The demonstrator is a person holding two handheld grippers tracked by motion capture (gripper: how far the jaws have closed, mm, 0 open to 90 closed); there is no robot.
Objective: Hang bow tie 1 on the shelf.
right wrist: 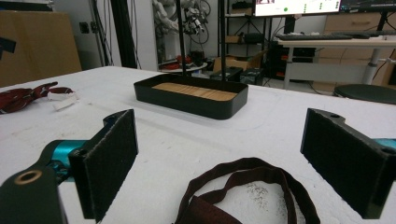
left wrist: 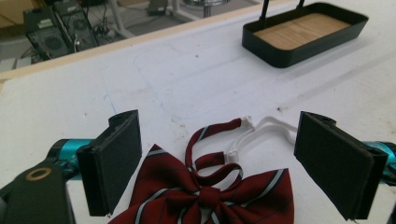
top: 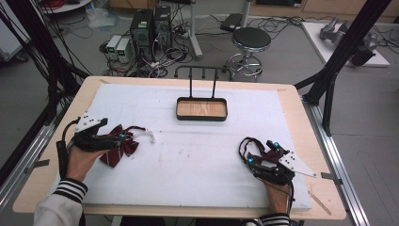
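On the white mat [top: 197,155], a black tray [top: 201,109] with a bare wooden floor stands at the far middle, well apart from both grippers. Near the left edge, the left gripper [left wrist: 219,163] stands wide open, its jaws either side of a striped red bow tie [left wrist: 210,196]. The right gripper [right wrist: 219,163], also spread open, straddles a dark brown strap [right wrist: 247,186] at the mat's right.

A: Lighting's flat and even from overhead, shadows under the tray [top: 201,109] stay soft, no real glare on the white mat [top: 197,155]

B: Yeah, but the high view's pretty soft (background mushy too)
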